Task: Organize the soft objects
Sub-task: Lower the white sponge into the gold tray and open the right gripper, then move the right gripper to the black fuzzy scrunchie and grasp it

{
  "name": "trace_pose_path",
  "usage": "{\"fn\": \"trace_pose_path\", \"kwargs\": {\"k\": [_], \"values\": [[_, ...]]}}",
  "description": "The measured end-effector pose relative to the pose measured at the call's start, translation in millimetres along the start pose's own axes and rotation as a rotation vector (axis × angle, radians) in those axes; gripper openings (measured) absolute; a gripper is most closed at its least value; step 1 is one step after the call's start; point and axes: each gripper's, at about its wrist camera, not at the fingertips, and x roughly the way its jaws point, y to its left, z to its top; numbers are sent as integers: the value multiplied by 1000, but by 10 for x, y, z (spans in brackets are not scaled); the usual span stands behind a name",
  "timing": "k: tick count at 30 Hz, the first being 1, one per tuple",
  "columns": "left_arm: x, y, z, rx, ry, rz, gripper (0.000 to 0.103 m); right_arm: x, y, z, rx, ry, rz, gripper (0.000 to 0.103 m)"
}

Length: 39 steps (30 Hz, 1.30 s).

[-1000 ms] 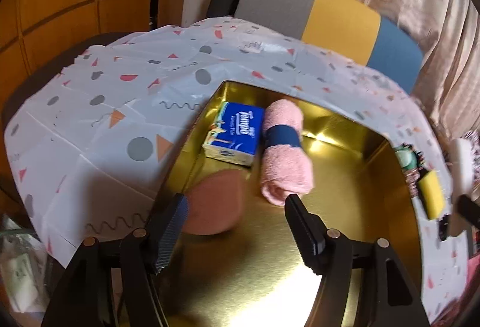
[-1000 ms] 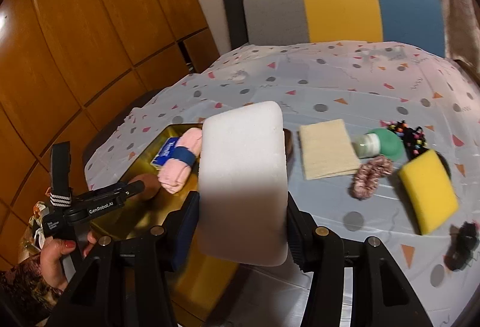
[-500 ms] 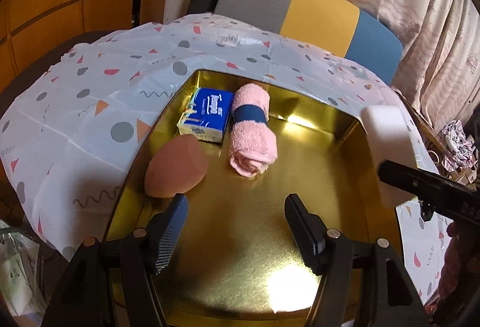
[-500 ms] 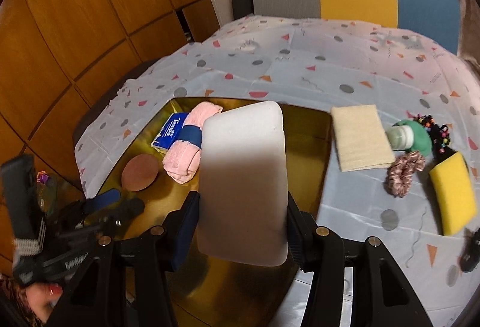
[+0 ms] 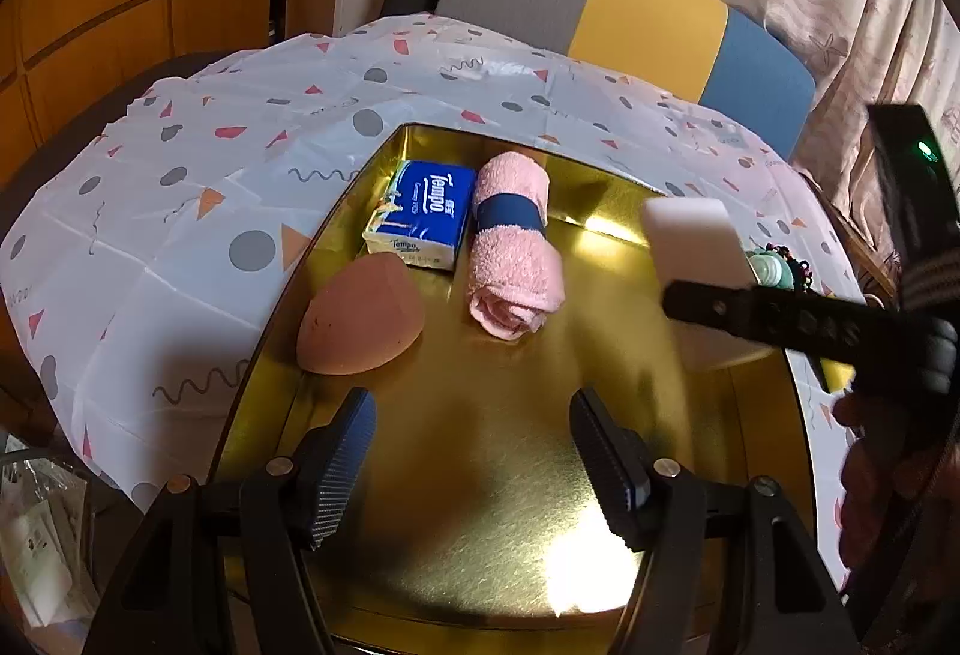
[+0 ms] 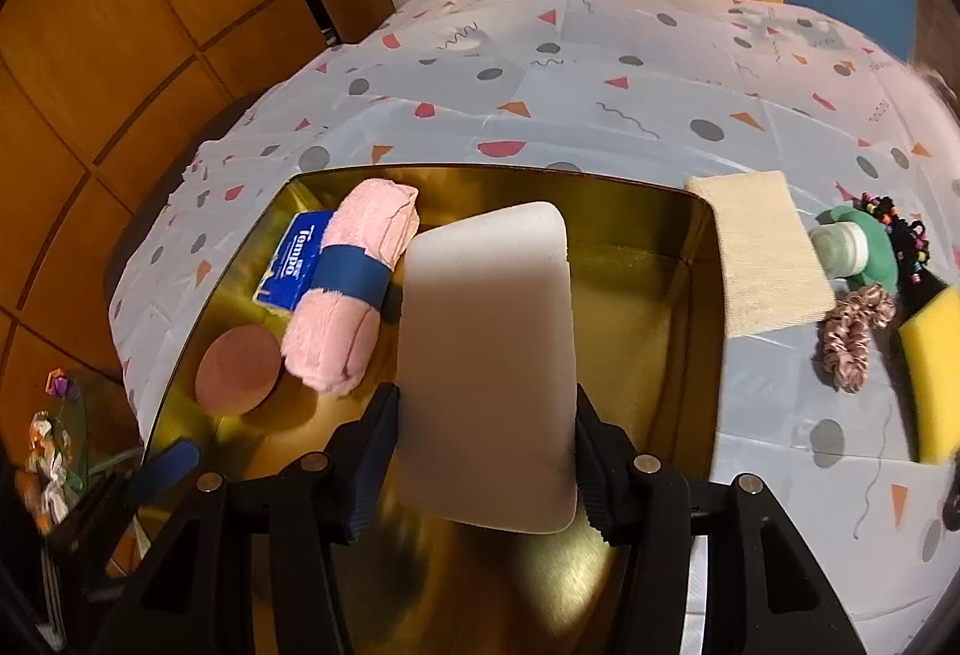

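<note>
A gold tray point(image 5: 480, 475) point(image 6: 660, 199) holds a blue tissue pack point(image 5: 420, 214) point(image 6: 294, 259), a rolled pink towel point(image 5: 513, 247) point(image 6: 354, 283) and a brown egg-shaped sponge point(image 5: 360, 325) point(image 6: 238, 371). My right gripper point(image 6: 483, 445) is shut on a white sponge point(image 6: 489, 355) point(image 5: 690, 247) and holds it above the tray's right half. My left gripper point(image 5: 474, 451) is open and empty above the tray's near edge.
On the patterned tablecloth point(image 6: 600, 72) right of the tray lie a beige cloth point(image 6: 762, 259), a green-capped bottle point(image 6: 852, 250), a pink scrunchie point(image 6: 852, 337), beaded bands point(image 6: 900, 235) and a yellow sponge point(image 6: 936, 373). A grey, yellow and blue chair point(image 5: 630, 12) stands behind.
My right gripper has carried the white sponge left and down, further over the tray. My left gripper has drawn back slightly towards the tray's near edge.
</note>
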Motion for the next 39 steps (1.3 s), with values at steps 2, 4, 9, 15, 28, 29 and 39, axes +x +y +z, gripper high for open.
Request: {"fn": "trace_pose_path", "kwargs": {"k": [2,4,9,15,28,29,39], "values": [[6,-8,-7,4,6,-4,68,81,34,53,0,12,-4,56],[6,-21,-13,12,7,-2,68,158,67,106,-1,21,-11,56],[15,-64,-24,30,14,0,68,331,105,231,39,34,-12,56],[26,-47,-25,22,18,8,68,509,81,296,118,52,27,62],[4,-107,-47,37,14,-33,68,-89,202,181,-15,-134,0,78],[0,-120,-47,40,13,-37,68,-154,198,173,-23,-149,-9,78],[-24,-260,-117,95,6,-64,68,-583,-76,2,-14,-219,-108,80]]}}
